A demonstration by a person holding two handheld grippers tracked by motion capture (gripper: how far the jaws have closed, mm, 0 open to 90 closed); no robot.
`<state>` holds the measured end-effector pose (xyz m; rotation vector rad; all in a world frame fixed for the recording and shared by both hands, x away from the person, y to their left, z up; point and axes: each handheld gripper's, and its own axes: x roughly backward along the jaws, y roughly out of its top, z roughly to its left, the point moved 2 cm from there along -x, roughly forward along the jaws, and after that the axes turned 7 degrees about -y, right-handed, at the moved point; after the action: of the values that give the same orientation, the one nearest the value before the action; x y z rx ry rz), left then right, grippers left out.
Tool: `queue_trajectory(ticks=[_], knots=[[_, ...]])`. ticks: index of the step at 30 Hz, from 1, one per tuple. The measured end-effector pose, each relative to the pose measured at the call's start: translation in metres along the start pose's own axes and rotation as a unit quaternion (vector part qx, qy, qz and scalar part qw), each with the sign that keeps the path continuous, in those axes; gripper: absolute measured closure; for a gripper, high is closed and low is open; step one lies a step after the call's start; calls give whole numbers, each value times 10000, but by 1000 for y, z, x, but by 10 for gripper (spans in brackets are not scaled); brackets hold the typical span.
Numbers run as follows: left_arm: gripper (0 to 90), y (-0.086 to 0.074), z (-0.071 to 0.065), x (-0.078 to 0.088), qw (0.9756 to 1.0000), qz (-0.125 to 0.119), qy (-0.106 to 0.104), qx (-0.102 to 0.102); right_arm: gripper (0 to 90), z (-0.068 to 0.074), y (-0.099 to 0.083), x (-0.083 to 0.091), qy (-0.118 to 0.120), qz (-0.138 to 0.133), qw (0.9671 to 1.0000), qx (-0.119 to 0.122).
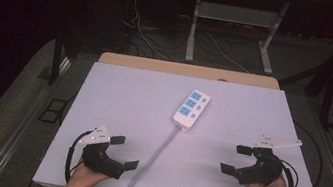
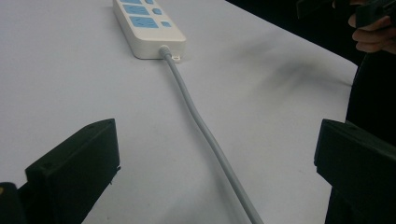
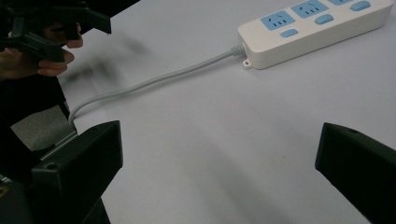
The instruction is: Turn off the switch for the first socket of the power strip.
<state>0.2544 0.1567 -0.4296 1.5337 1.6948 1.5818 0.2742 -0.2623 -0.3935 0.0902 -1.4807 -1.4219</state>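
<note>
Black grippers [image 1: 123, 153] — grey plates, black cables

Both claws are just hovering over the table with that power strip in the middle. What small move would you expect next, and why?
Probably the left gripper eases forward toward the grey cord, which lies just ahead between its open jaws in its own view. The right gripper is open too, and nothing touches the power strip yet, so a first approach seems due.

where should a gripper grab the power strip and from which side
Grip the power strip across its narrow width, jaws on the two long side walls, coming down from above. It lies flat on the table, so the ends are long to span and its grey cord leaves the near end. Both the left gripper and right gripper are open, apart from it.
</note>
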Motion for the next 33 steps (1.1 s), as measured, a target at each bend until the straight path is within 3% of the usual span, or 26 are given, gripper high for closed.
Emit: queue_trajectory(ticks=[33], knots=[[0,-1,1,0,10000,-2,-8,40,6,-11,50,-18,14,432,9985,342]])
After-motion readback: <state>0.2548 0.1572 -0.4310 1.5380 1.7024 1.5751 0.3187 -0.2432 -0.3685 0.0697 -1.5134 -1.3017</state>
